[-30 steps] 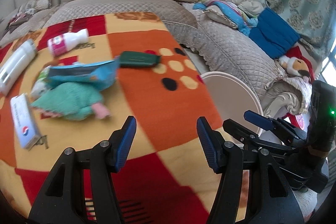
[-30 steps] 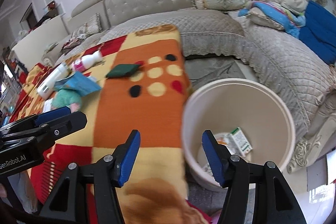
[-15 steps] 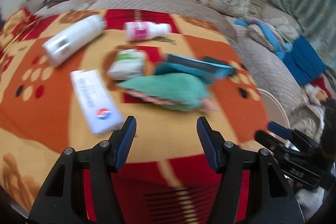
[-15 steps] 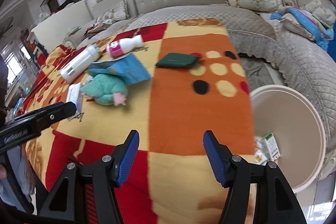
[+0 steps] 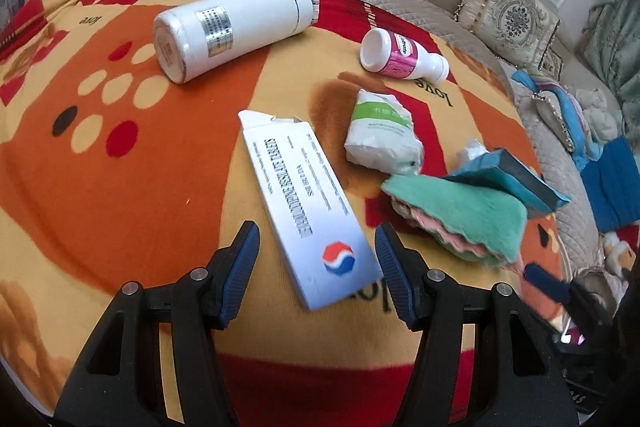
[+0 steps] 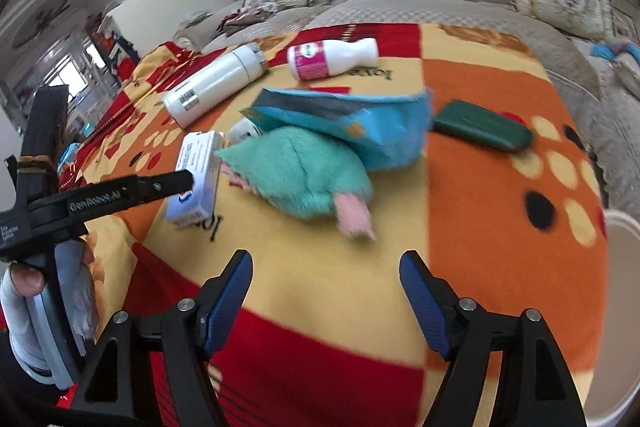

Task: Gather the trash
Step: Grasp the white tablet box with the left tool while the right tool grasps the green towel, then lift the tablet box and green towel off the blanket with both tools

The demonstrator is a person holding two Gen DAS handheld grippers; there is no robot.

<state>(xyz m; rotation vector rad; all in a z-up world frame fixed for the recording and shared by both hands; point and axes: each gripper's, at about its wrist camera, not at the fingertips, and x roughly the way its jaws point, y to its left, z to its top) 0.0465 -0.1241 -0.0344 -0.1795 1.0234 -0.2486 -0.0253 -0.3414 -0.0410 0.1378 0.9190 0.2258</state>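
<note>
Blanket: covers the surface; every item lies on it, placed below relative to the flat white carton.
Bin: rim only, far right edge of right view, well apart from carton.
Flask: white, beyond carton.
Plush: teal, just right of carton, could snag.
Carton: trash, lying flat.
Tissue pack: near carton's far right.
Left hand-held gripper: half open, empty, straddling carton's near end.
Right hand-held gripper: opening, empty.
Risk: flat carton may slide; pads may pinch blanket.
</note>
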